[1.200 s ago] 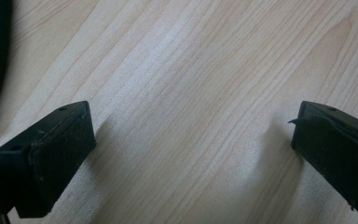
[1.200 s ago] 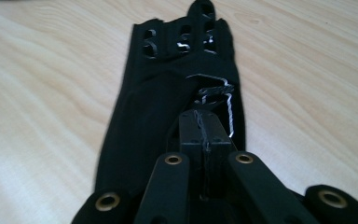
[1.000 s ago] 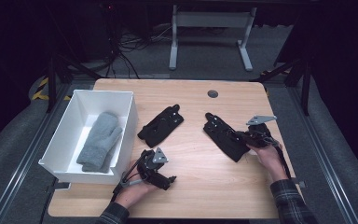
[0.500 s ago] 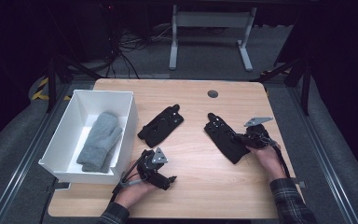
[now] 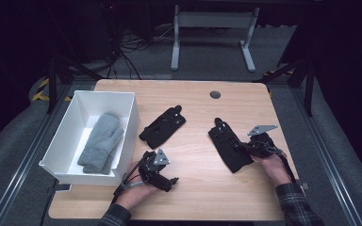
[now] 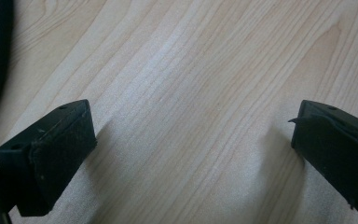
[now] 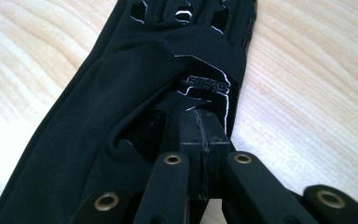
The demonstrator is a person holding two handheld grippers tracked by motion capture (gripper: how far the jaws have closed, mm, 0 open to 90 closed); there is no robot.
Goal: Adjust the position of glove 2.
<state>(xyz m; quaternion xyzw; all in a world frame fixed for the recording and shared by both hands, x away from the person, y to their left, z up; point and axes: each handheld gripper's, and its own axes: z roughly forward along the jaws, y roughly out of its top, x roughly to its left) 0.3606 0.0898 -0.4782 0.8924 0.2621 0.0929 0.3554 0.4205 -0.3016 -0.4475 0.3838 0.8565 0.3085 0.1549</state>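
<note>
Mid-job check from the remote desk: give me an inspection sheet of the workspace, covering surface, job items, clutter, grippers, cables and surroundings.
Surface: light wooden table, with a round dark grommet near the far edge.
Job items: right black glove flat on the table; second black glove lying apart near the middle; grey mitten inside the white bin at the left.
Clutter: nothing seen.
Grippers: right gripper shut, its jaws pinching the right black glove's fabric; left gripper open above bare wood, holding nothing.
Cables: one trails from each gripper; a tangle lies on the floor beyond the table.
Surroundings: dark room, grey floor, a white stand's legs behind.
</note>
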